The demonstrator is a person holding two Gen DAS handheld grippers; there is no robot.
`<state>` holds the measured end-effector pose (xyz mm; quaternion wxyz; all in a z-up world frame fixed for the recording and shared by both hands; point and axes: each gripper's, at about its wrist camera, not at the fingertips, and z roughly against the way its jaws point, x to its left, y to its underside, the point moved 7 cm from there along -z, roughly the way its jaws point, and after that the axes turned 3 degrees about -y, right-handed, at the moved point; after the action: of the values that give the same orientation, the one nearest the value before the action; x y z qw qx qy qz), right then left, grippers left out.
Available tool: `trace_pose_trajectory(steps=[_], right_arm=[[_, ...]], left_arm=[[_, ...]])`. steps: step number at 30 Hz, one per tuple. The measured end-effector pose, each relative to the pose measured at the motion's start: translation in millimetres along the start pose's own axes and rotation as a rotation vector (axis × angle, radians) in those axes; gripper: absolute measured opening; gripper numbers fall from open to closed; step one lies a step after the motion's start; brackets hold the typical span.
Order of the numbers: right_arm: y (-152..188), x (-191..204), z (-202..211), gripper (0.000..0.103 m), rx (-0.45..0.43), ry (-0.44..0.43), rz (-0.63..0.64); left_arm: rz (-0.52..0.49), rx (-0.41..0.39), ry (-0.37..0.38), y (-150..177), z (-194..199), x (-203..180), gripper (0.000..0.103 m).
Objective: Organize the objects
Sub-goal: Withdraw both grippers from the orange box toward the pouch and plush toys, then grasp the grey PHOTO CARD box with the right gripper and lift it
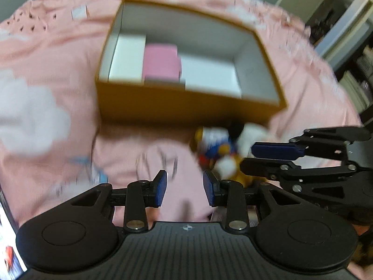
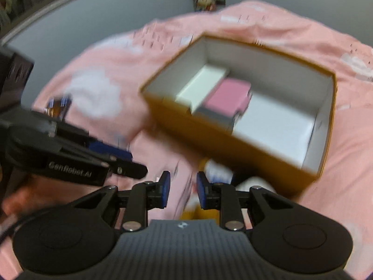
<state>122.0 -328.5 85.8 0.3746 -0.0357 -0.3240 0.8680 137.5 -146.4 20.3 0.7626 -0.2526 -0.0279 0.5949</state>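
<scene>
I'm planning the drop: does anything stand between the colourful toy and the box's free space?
Only the brown box's near wall; the toy lies just outside it. No lid covers the opening.

A home bedroom, by the look of it: a rumpled pink bedsheet printed with white clouds [image 1: 35, 114] covers the surface beside a plain grey wall [image 2: 130, 11], with blurred white shelving [image 1: 359, 70] at one edge.

Open tan box [image 1: 186, 107] holding pink block [image 1: 162, 64], colourful plush toy [image 1: 219, 149] just beside it
</scene>
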Motion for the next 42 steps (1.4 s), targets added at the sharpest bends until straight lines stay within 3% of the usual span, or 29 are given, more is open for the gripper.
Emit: trace_pose_trajectory(steps=[6, 18, 27, 31, 33, 35, 42], right_arm=[[42, 15, -20, 0.027, 0.176, 0.060, 0.117], [69, 34, -44, 0.026, 0.335, 0.112, 0.260], [71, 43, -52, 0.027, 0.355, 0.104, 0.300], [73, 45, -53, 0.029, 0.407, 0.092, 0.320], [74, 41, -57, 0.038, 0.441, 0.094, 0.312], [77, 39, -64, 0.039, 0.454, 0.103, 0.305], [73, 36, -47, 0.027, 0.374, 0.107, 0.265]], left_arm=[[-0.057, 0.103, -0.029, 31, -17, -3, 0.038], [-0.020, 0.115, -0.031, 48, -12, 9, 0.038], [-0.002, 0.109, -0.021, 49, -14, 15, 0.038], [-0.008, 0.107, -0.021, 50, -14, 15, 0.038], [-0.007, 0.104, -0.022, 49, -13, 15, 0.038], [0.000, 0.103, -0.022, 49, -13, 17, 0.038], [0.020, 0.075, -0.017, 45, -9, 21, 0.038]])
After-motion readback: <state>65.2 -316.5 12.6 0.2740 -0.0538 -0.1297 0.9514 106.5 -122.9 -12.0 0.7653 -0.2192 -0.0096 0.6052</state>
